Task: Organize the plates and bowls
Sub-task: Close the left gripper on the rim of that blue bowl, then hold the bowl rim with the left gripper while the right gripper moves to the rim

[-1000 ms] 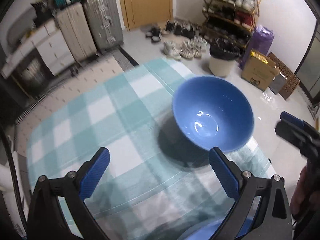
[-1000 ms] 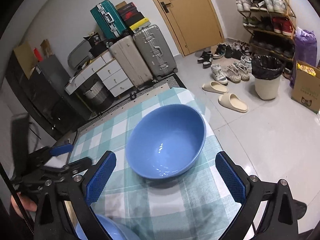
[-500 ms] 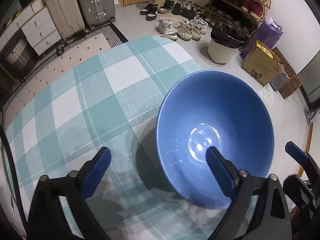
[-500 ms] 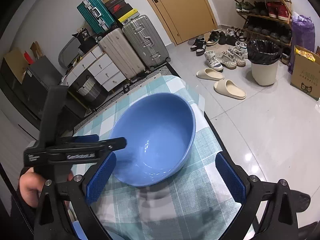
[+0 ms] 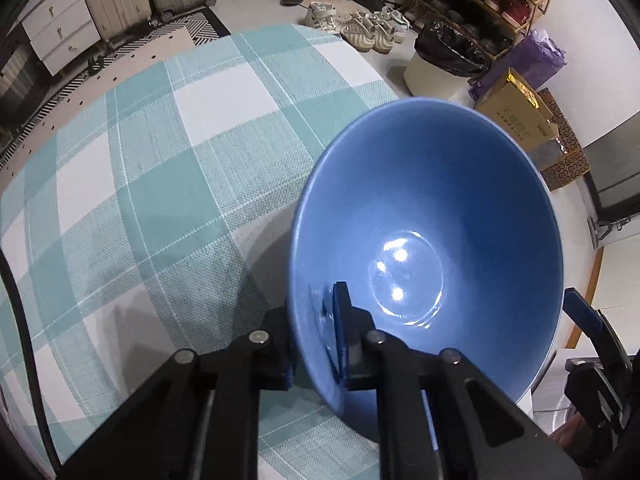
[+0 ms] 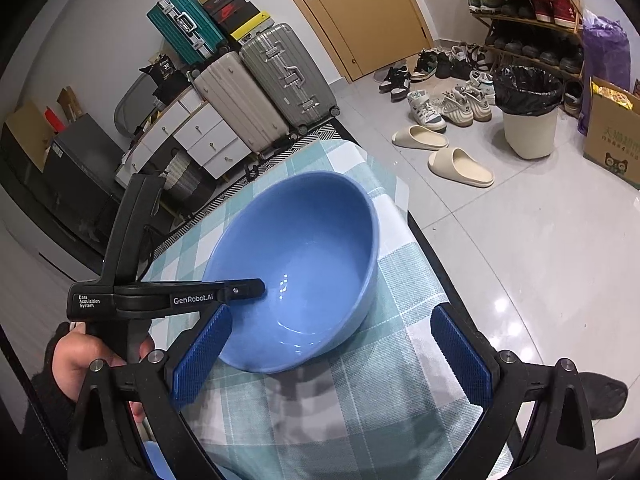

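Blue bowl (image 5: 432, 208) is seen on a teal-and-white checked cloth (image 5: 168, 152) covering the table, near the cloth's far right corner in the right wrist view. Its near-left wall is clamped by the left gripper (image 5: 316, 344): one blue pad (image 5: 340, 320) is pressed on the inside, the other finger is set against the outside, and the jaws have just been closed on the rim. The bowl is shown tilted in the right wrist view, its far rim higher than the near side, with a shadow beneath; whether its base is touching the cloth cannot be told. A glossy highlight is seen at the bowl's bottom. The left gripper is held by a hand (image 6: 92, 356) in a dark sleeve, visible at the left of the right wrist view. The right gripper (image 6: 332, 356) is held wide, nothing between its blue pads (image 6: 460, 356), hovering over the cloth just in front of the bowl, apart from it. A sliver of another blue item (image 6: 154, 456) is glimpsed at the bottom edge under the right gripper; what it is cannot be told. Beyond the table, suitcases (image 6: 256, 92), a white drawer unit (image 6: 200, 136), a bin (image 6: 528, 116), slippers (image 6: 460, 168) and a shoe rack (image 6: 528, 8) are seen on the floor.
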Action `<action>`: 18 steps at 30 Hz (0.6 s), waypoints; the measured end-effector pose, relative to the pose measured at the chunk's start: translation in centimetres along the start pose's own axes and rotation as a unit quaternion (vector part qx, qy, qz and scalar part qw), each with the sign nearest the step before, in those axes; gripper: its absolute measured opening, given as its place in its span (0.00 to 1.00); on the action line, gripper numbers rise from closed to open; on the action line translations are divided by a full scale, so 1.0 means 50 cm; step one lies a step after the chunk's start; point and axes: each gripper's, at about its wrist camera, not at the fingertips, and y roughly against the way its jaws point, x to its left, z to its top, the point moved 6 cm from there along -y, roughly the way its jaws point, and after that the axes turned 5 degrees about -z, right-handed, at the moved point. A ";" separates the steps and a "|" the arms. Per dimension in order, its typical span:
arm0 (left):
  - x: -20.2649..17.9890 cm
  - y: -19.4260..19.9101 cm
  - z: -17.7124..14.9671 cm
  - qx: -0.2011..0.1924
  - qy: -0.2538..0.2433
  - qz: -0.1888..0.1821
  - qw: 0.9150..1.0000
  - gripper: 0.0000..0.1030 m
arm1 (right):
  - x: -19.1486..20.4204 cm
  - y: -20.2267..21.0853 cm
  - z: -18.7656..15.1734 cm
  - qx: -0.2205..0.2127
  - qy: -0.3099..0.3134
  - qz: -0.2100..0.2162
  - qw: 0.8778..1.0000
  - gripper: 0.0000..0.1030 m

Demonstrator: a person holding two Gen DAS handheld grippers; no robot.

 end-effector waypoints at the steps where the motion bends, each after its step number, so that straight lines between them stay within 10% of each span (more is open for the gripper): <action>1: 0.001 -0.002 -0.002 0.002 0.005 -0.004 1.000 0.06 | 0.000 -0.002 0.000 0.002 0.000 0.000 1.000 0.98; 18: 0.040 0.026 -0.064 0.014 0.003 0.016 1.000 0.06 | 0.017 -0.013 -0.003 0.019 0.016 0.008 1.000 0.98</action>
